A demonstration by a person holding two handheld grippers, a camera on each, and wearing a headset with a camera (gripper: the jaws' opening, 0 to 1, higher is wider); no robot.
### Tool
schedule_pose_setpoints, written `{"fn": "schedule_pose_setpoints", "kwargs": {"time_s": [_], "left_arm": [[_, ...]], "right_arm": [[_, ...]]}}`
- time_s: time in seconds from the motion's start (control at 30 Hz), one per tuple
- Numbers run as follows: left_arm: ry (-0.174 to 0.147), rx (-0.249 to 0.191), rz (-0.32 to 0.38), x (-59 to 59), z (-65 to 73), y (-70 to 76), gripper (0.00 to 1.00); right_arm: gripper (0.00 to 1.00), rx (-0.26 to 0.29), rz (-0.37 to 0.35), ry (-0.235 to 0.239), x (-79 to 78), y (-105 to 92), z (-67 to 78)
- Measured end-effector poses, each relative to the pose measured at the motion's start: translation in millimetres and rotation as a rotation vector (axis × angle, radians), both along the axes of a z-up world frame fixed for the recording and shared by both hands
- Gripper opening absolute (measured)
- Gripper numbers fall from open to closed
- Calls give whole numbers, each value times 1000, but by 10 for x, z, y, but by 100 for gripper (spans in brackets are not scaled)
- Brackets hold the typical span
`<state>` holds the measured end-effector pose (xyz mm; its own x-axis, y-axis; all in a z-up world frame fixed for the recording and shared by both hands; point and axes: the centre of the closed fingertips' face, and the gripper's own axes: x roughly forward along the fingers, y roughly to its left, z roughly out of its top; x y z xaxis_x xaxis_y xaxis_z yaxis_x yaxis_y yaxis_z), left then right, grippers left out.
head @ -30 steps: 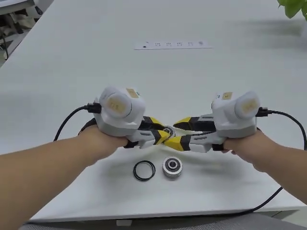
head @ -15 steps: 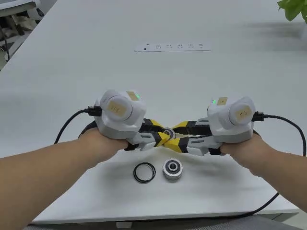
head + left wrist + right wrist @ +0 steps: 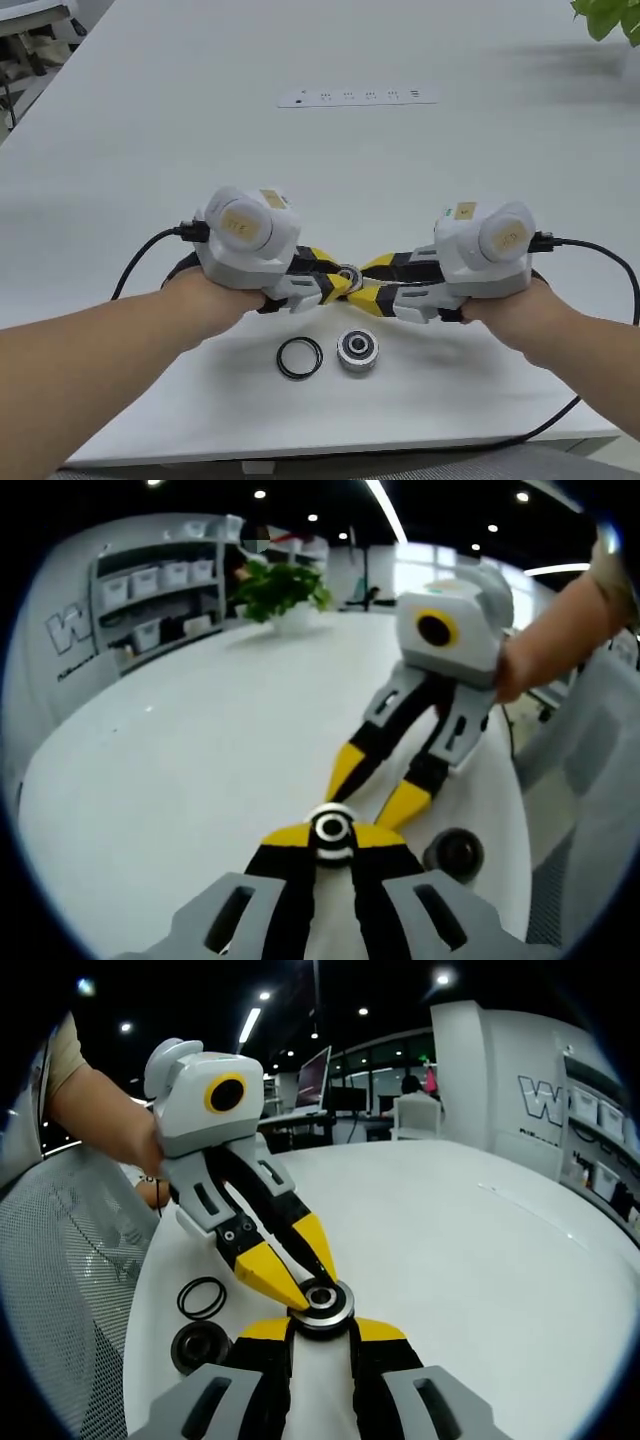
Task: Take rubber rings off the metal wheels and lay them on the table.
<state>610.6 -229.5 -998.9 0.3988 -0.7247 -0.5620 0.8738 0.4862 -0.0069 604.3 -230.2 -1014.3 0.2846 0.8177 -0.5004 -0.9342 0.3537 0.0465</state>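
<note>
A small metal wheel (image 3: 348, 274) with a dark rubber rim hangs above the table between both grippers. My left gripper (image 3: 338, 281) comes in from the left and is shut on the wheel (image 3: 331, 830). From the right, my right gripper (image 3: 362, 287) also grips it; the wheel (image 3: 325, 1302) sits between its yellow tips. The left gripper's fingertips (image 3: 283, 1278) touch the wheel's edge. On the table below lie a loose black rubber ring (image 3: 300, 357) and a second metal wheel (image 3: 358, 349), side by side. The ring (image 3: 202, 1297) and the second wheel (image 3: 199, 1346) lie near the table's front edge.
A white power strip (image 3: 358, 96) lies far back on the white table (image 3: 150, 150). Black cables (image 3: 135, 262) trail from both grippers, and one hangs over the front edge at the right. A green plant (image 3: 605, 15) stands at the far right corner.
Both grippers stay joined at the held wheel. The right gripper has rolled a little and sunk slightly. The ring and the wheel on the table have not moved.
</note>
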Motion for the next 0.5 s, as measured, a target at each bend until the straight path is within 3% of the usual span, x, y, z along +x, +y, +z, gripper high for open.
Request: {"fn": "schedule_pose_setpoints", "kwargs": {"time_s": [0.5], "left_arm": [[3,-4,5,-9,11,-3,14]], "right_arm": [[13,-5,-19,27,-2,-47,-14]]}}
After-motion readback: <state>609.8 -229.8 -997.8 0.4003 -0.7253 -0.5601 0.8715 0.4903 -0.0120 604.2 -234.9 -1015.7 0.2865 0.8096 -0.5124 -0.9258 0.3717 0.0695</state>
